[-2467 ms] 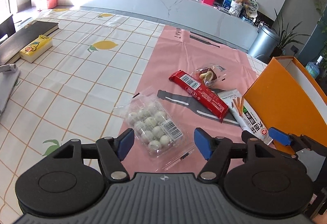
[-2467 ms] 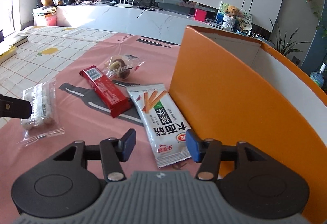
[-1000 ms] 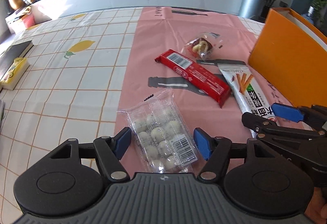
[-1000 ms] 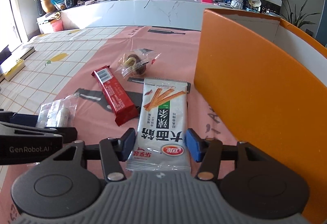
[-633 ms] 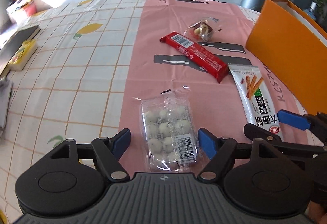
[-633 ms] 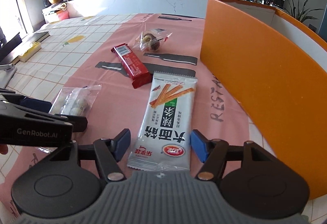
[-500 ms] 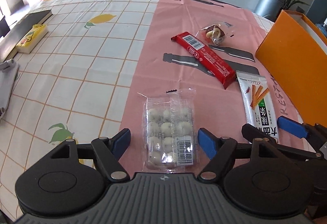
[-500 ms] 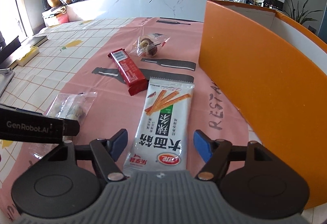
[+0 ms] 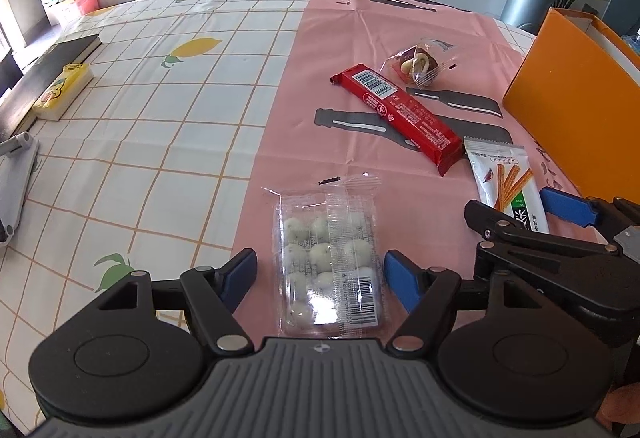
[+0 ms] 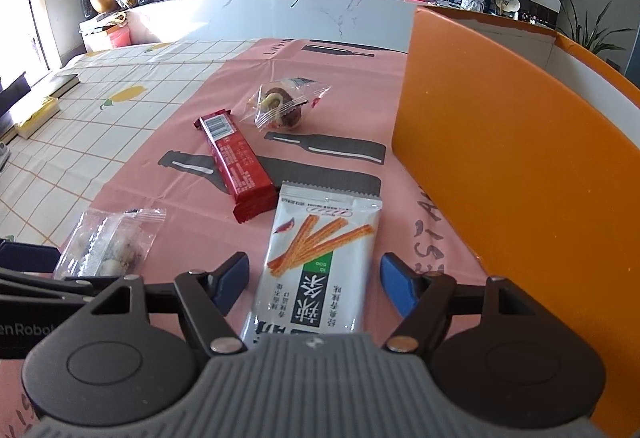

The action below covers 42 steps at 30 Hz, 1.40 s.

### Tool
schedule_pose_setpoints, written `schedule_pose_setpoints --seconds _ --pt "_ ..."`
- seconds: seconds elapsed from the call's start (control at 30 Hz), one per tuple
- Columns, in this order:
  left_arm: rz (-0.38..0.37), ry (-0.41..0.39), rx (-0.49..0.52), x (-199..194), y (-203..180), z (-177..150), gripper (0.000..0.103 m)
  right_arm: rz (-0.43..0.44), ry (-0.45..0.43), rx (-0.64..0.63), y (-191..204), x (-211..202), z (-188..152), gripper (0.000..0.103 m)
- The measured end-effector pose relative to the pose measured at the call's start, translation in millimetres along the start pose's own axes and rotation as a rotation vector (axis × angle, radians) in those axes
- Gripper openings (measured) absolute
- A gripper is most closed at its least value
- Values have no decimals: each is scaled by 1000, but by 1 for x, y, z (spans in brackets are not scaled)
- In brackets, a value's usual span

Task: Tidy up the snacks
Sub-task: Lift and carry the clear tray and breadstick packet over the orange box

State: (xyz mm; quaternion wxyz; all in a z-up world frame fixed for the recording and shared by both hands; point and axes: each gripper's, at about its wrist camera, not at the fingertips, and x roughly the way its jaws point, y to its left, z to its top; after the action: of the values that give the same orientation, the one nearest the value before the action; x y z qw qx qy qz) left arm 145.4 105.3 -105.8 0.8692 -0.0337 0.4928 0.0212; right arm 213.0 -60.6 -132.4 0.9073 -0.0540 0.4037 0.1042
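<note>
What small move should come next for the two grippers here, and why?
Probably close both: the left gripper is open astride the clear tray of white balls, the right gripper open astride the white stick-snack packet. Neither snack is gripped.

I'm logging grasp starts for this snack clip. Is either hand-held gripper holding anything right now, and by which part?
Nothing is held. The left hand-held gripper is open around the clear tray pack; the right hand-held gripper is open around the white stick-snack packet.

Tabletop [image 9: 168, 142]: checked lemon cloth w/ pink mat [image 9: 328, 38] on right half. On mat: clear candy pack [image 9: 328, 258] near, red bar [image 9: 400, 110] mid, small clear-wrapped snack [image 9: 420, 62] far, white stick pack [image 10: 320, 262] & orange box [image 10: 520, 174] right. Far left: black book [image 9: 44, 70], yellow pack [image 9: 64, 90].
</note>
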Motion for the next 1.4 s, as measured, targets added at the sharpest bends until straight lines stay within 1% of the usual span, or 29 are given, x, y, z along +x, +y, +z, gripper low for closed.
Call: schedule_pose_setpoints --seconds 0.03,0.07,0.17,0.37,0.57,0.73,0.83,0.93,1.07,1.2,1.33,1.4 --pt "-6 -3 3 0 -1 0 75 2 -2 2 0 0 0 64" --pt "-12 -6 6 -1 -1 0 69 -1 -5 0 0 0 0 58" --pt "-17 -8 10 -2 -2 1 65 2 -8 -2 0 -1 0 52" --pt "-33 -18 1 -4 1 -1 61 9 -4 0 0 -5 -3 49" --pt "-60 -13 -16 -11 2 -6 59 29 7 40 -8 -19 -11 47" --pt "-87 -30 -25 -27 0 -10 59 38 -16 71 -17 -40 -13 47" --pt "-109 -52 -26 -41 -4 -11 59 37 -45 67 -19 -56 -12 47" --pt "-132 -80 -14 -56 -11 -10 59 38 -69 65 -22 -75 -14 47" --pt "-193 -115 12 -76 -27 -5 59 55 -93 92 -37 -103 -17 47" --pt "-267 -146 54 -95 -52 6 59 43 -133 103 -60 -133 -14 47" --pt "-309 -186 121 -112 -82 20 59 27 -173 112 -90 -161 -6 47" --pt "-340 -197 152 -118 -97 29 59 21 -180 110 -105 -171 0 47"
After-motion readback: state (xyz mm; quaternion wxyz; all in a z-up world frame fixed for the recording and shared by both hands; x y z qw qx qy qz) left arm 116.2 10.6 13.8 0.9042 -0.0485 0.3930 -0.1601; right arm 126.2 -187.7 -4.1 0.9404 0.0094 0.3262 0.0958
